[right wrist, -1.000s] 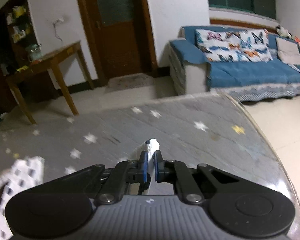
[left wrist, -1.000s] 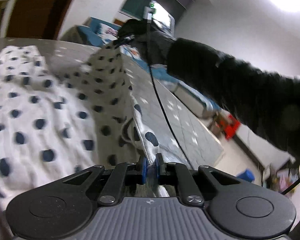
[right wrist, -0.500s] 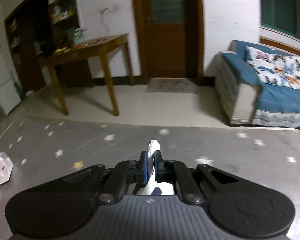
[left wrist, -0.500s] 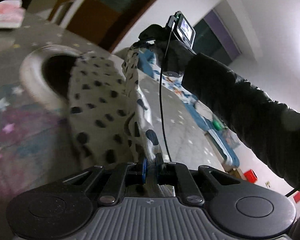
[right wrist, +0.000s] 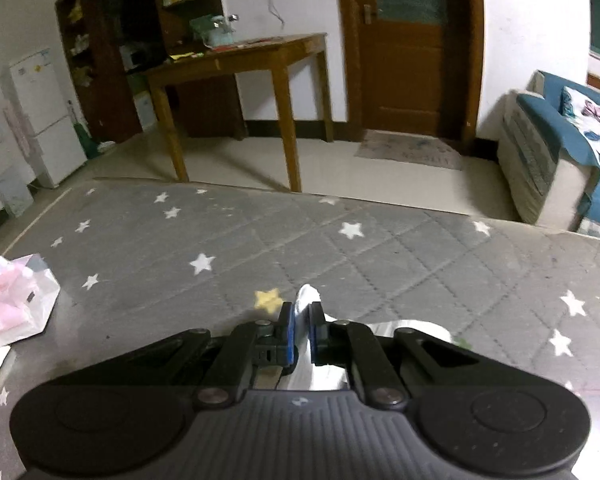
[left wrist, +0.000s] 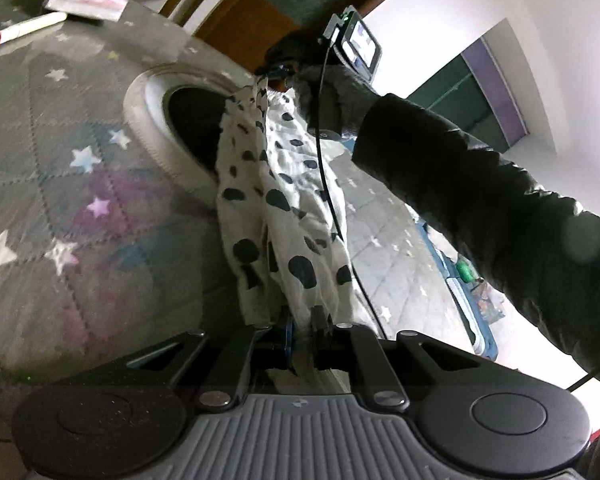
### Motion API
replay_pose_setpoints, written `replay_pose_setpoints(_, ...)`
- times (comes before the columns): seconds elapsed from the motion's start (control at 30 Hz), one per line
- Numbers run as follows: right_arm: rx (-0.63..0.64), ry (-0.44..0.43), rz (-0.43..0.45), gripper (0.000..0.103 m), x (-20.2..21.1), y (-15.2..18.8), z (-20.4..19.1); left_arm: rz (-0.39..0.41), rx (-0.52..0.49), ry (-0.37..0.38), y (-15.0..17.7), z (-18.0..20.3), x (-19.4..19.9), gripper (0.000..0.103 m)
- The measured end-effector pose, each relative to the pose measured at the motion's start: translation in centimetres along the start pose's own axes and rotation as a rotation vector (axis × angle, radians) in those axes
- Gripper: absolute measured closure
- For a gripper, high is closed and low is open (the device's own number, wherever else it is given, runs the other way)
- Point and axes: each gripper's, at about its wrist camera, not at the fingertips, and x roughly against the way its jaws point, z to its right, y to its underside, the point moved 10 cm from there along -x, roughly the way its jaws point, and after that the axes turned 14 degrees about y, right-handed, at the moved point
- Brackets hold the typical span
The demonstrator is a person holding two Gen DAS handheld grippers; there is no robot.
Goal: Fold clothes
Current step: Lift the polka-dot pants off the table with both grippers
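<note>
A: Left wrist view: what is the left claw (left wrist: 302, 326) doing?

B: Its blue pads are pinched on the lower edge of the polka-dot garment (left wrist: 284, 208). The white cloth with dark spots rises from that grip, stretched up and away to the right claw (left wrist: 278, 74), which pinches the far end in the person's gloved hand.

A: Where does the garment sit?

B: Held in the air between both claws, above the grey star-patterned mat (left wrist: 60, 184). A pale round ring with a dark centre (left wrist: 168, 120) lies on the mat just behind the cloth.

A: And the right wrist view?

B: The right claw (right wrist: 302, 328) is pressed together on a white tip of the garment (right wrist: 306, 300), which pokes out past the pads. A pink packet (right wrist: 12, 300) lies on the mat to the left.
</note>
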Motion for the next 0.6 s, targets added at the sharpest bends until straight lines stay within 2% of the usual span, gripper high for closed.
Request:
replay_pose_setpoints(0.1,0.016,-0.032,-0.001,0.091,0.6,0.2,-0.2,-0.003,0.007,-0.012,0.2,-0.2,0.0,0.09)
replay_pose_setpoints(0.23,0.07,-0.069,0.005,0.089,3.4,0.4,1.1,-0.006,-0.008,-0.025,0.0,-0.2,0.1,0.089)
replay_pose_setpoints(0.3,0.109,-0.083,0.014,0.083,5.2,0.8,2.0,-0.006,-0.034,-0.033,-0.1,0.1,0.4,0.085)
replay_pose_setpoints(0.37,0.152,-0.093,0.025,0.082,7.1,1.4,3.2,-0.002,-0.069,-0.05,-0.3,0.4,0.8,0.08)
replay_pose_setpoints(0.43,0.168,-0.114,0.036,0.082,9.1,2.6,4.6,0.008,-0.09,-0.072,-0.6,0.4,1.3,0.077)
replay_pose_setpoints(0.6,0.143,-0.125,0.008,0.082,12.1,6.9,10.0,0.047,-0.143,-0.118,-2.2,1.0,2.5,0.077)
